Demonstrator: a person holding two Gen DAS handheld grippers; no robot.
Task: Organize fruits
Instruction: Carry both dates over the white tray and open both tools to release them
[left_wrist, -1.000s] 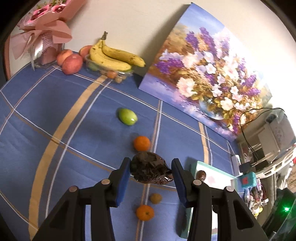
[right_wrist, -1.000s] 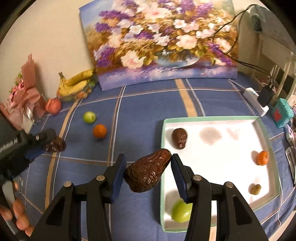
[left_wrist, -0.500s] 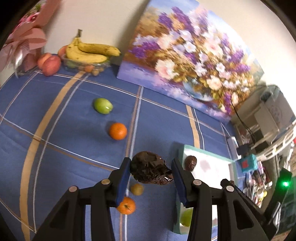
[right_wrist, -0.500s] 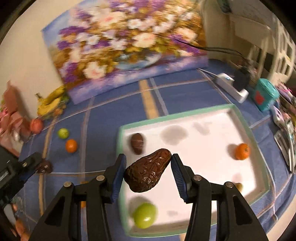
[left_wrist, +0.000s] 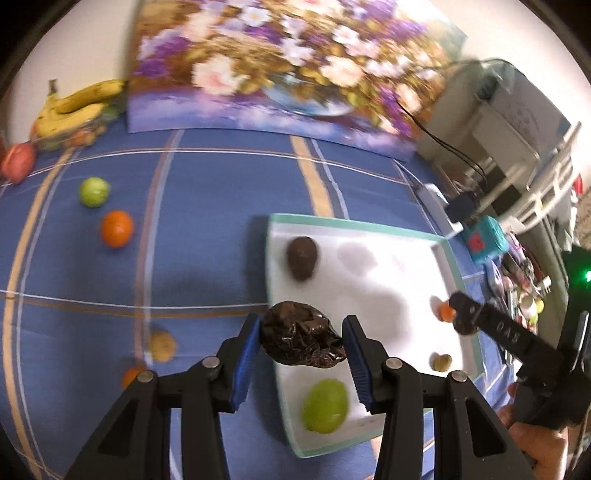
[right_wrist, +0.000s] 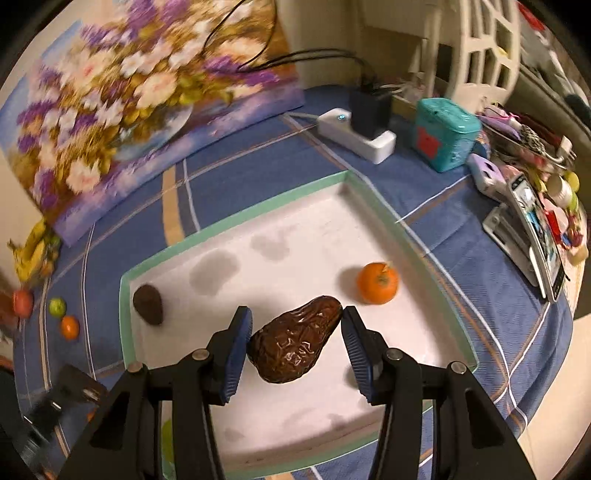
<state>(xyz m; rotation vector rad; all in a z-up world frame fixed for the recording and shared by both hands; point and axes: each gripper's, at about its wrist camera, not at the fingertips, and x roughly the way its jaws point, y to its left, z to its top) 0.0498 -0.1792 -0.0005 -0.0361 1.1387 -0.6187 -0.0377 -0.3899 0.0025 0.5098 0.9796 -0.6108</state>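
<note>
The white, green-rimmed tray holds a small dark fruit and an orange mandarin. Each tool, left and right, grips a wrinkled brown fruit.

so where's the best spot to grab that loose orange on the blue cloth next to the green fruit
Take the orange across its round middle, coming straight down from above. It sits alone on the flat cloth, apart from the green fruit behind it, so both sides look free for the fingers. Being round, any angle should do; closing at its widest line should keep it from slipping.
</note>
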